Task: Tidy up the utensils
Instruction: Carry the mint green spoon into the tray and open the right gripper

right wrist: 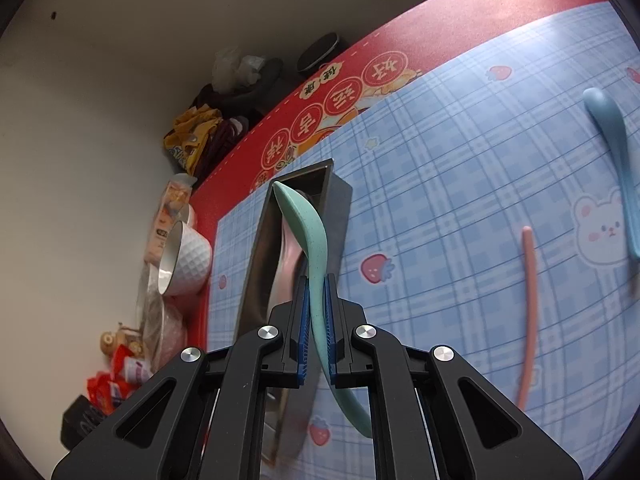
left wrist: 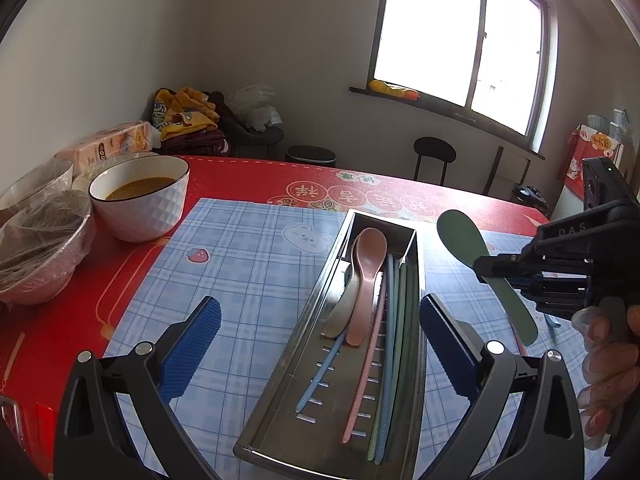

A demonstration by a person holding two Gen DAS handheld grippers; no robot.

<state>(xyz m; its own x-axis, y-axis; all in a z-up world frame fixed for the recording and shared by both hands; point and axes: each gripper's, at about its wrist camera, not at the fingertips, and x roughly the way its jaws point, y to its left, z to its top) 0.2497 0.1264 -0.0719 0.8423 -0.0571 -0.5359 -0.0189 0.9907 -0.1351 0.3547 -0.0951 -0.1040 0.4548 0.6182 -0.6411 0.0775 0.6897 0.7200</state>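
Note:
A long steel utensil tray [left wrist: 288,368] lies on the blue checked mat; it holds a pink spoon [left wrist: 366,276], a beige spoon and several coloured chopsticks [left wrist: 390,340]. My left gripper [left wrist: 320,344] is open, its pads either side of the tray's near half. My right gripper [right wrist: 316,320] is shut on a green spoon [right wrist: 308,232] by the handle, held above the tray's [right wrist: 256,264] right side; the green spoon also shows in the left wrist view [left wrist: 460,236]. A blue spoon [right wrist: 612,140] and a pink chopstick [right wrist: 528,312] lie on the mat.
A white bowl of brown soup [left wrist: 140,196] and film-covered bowls [left wrist: 40,240] stand at the left on the red tablecloth [left wrist: 240,176]. A tissue pack [left wrist: 112,144] lies behind them. A black stool [left wrist: 434,156] and window stand beyond the table.

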